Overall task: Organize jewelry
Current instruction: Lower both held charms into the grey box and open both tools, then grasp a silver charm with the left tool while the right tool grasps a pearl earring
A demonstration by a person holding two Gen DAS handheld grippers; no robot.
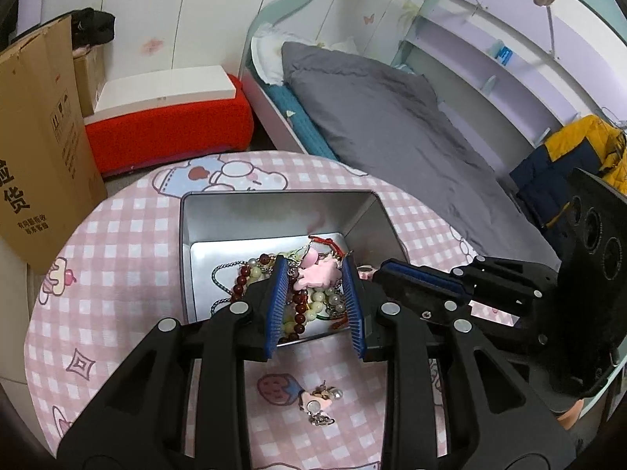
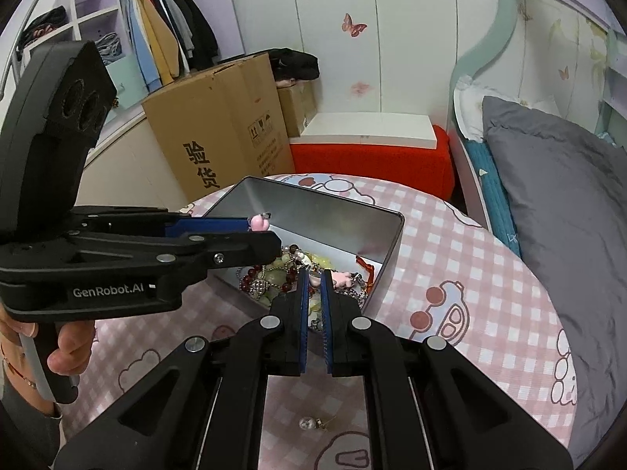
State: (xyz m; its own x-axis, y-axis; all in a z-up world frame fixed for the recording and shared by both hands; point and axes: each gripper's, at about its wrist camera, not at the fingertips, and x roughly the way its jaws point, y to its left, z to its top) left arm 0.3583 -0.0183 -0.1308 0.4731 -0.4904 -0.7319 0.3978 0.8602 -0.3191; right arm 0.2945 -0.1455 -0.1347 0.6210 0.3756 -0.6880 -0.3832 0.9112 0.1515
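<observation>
table (image 1: 117,235): round top under a pink check cloth with cartoon prints, the tin sits roughly mid-table with bare cloth all round it.

tin box (image 1: 274,211): open silver tin, no lid in sight. Inside is one big tangle: dark red beads (image 1: 241,284), pale green beads, pearl-ish ones, a silver chain, a red cord. Nothing sorted, it's all one heap.

left gripper (image 1: 315,274): hanging over the tin, jaws partly closed on a pink charm (image 1: 317,276). In the right wrist view the charm just peeks out past the tip, so the hold looks shallow.

right gripper (image 2: 313,276): jaws pressed together with nothing between them, tip right above the heap.

loose bits: a small pink earring cluster (image 1: 319,401) and a clear bead earring (image 2: 309,423) lie on the cloth in front of the tin, well outside it.

risk: probably the charm drags the chain or beads up with it since everything's knotted, or slips out of that thin pinch and bounces off the table. The closed right tip could also snag the pile.
</observation>
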